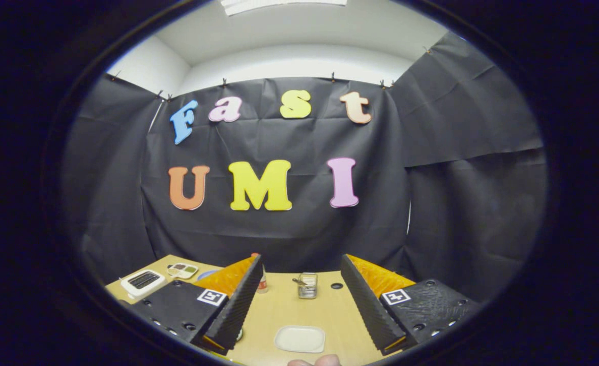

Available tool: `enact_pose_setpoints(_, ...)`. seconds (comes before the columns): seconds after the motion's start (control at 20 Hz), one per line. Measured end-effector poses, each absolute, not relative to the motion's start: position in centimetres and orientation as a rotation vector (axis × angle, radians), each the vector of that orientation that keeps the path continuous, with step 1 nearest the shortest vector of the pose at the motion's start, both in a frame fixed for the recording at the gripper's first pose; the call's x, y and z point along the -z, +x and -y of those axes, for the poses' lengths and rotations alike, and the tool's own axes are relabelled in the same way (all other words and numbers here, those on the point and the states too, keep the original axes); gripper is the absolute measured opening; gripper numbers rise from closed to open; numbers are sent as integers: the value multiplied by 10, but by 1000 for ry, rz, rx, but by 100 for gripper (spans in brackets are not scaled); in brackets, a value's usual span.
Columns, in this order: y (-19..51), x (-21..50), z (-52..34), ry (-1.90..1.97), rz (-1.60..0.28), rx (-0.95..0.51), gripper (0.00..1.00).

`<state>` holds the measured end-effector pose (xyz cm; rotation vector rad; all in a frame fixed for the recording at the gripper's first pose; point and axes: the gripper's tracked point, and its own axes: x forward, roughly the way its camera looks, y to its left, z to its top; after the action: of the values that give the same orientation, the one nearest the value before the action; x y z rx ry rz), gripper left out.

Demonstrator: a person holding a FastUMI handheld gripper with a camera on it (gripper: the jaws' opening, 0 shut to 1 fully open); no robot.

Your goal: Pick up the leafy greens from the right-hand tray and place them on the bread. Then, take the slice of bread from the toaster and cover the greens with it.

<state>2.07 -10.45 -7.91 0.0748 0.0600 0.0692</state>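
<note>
My gripper (300, 260) is open and held high over a light wooden table (284, 310), with nothing between its fingers. A white toaster (142, 282) with dark slots stands at the table's far left, beyond the left finger (238, 300); I cannot tell whether a slice sits in it. Beside the toaster lies a small compartment tray (182, 270) with greenish and brownish contents. A blue plate edge (207, 274) peeks out from behind the left finger. A shallow white tray (299, 339) lies on the table between the fingers, and it looks bare.
A small metal holder (307, 285) stands mid-table ahead of the fingers, next to a dark round hole (336, 285) in the tabletop. A bottle (262, 284) shows partly behind the left fingertip. A person's fingertips (316, 362) sit just below the white tray. Black cloth walls the booth.
</note>
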Motion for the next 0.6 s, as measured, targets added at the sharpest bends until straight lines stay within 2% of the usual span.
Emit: enact_pose_setpoints(0.6,13,89,89,97,-107,-109,96)
